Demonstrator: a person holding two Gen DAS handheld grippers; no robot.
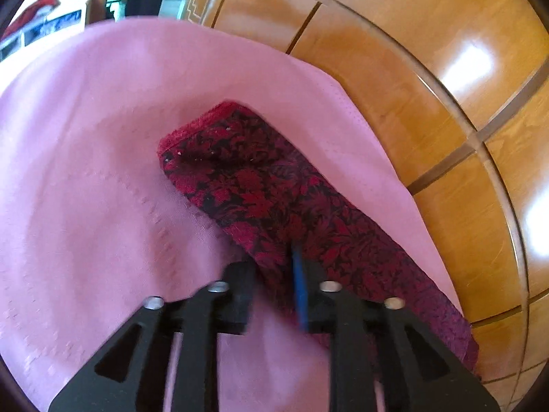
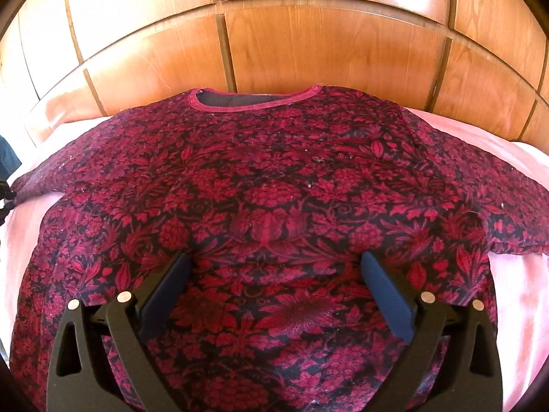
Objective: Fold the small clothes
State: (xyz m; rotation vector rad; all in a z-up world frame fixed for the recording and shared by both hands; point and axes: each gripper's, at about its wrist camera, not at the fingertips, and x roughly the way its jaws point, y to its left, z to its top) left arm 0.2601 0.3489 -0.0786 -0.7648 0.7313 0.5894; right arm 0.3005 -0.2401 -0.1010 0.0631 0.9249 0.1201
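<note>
The wooden panelling (image 2: 308,44) is filling the far side of both views; in front of it the pink cloth (image 1: 103,137) is lying spread out flat; the red floral shirt (image 2: 274,185) is sitting on top of that cloth, laid out front-up with its neckline (image 2: 254,99) at the far edge and both sleeves reaching out left and right. In the left wrist view one sleeve (image 1: 274,199) is running from the far cuff back toward the camera; the left gripper (image 1: 274,264) is coming in low over it, fingers close together and pinching the sleeve fabric. The right gripper (image 2: 276,267) is hanging over the shirt's chest, pointing at the neckline, fingers spread wide apart, nothing between them.
</note>
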